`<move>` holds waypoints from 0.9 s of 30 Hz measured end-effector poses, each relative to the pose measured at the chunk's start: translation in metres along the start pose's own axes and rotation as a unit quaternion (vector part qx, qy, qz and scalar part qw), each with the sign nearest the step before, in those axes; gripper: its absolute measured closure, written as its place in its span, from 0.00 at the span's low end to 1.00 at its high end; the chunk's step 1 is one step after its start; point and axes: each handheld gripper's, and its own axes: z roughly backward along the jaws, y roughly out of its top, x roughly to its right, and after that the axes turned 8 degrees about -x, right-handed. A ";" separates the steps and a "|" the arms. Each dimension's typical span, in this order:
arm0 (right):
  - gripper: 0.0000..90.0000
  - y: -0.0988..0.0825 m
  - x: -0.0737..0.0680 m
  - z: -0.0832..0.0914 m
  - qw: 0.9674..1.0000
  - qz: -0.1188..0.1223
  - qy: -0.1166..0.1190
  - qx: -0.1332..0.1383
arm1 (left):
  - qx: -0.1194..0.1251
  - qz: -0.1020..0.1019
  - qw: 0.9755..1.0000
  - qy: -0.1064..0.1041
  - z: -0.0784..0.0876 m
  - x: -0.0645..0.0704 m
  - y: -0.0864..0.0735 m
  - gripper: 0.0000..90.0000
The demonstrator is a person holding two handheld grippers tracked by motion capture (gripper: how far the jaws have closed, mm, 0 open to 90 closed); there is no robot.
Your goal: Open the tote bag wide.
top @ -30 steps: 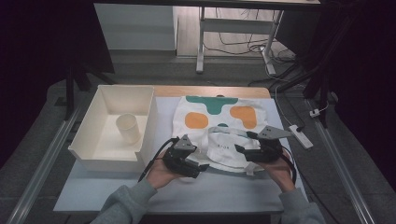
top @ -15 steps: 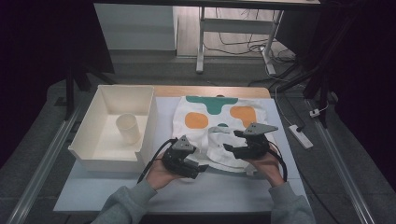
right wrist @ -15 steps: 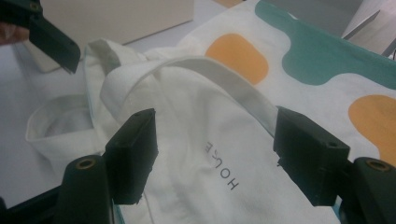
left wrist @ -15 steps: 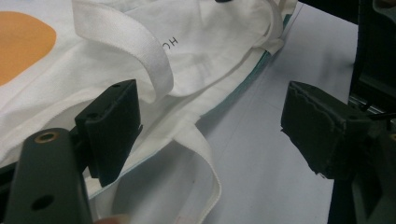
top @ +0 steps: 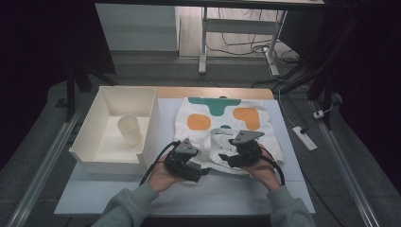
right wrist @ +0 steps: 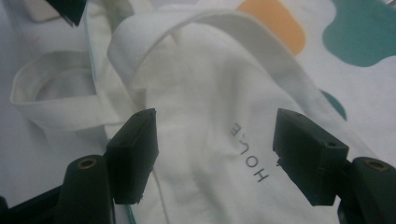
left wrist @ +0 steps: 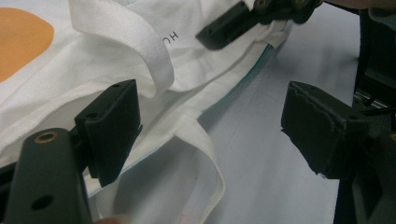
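1. Dark room all round, cables on the floor beyond; on my pale bench [top: 236,198] I see a white tray [top: 90,156] at the left with a cream cup [top: 130,130] standing inside it, well apart from the work.
2. A white power strip [top: 304,138] lies off the bench's right edge; nothing stands between my grippers and the bag.
3. White tote bag [top: 222,125] lies flat mid-bench, printed with orange and teal blobs. I can read "HOLE" or something close on the cloth in the right gripper view; the left gripper view catches just "HO".
4. Left gripper [left wrist: 210,126]: jaws wide apart, holding nothing. It sits at the bag's near-left corner, one jaw just over the hem, and a loose strap [left wrist: 201,154] loops on the bench between the jaws.
5. Right gripper [right wrist: 215,154]: jaws wide, empty, hovering above the bag's near edge with the lettering between them. A folded handle [right wrist: 70,93] lies just beyond, up-left.
6. Both grippers near each other, facing inward over the bag's near hem.
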 end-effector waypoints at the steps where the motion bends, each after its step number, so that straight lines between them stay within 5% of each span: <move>1: 0.35 0.000 -0.002 -0.002 1.000 0.005 0.000 -0.006 | -0.001 -0.001 1.000 -0.001 0.000 0.000 0.000 0.22; 14: 0.35 -0.009 -0.012 -0.021 0.996 0.042 0.002 -0.074 | -0.011 -0.002 1.000 -0.005 -0.005 0.000 -0.002 0.22; 27: 0.44 -0.012 -0.014 -0.028 0.994 0.055 -0.021 -0.095 | -0.015 -0.004 1.000 -0.006 -0.007 0.001 -0.002 0.22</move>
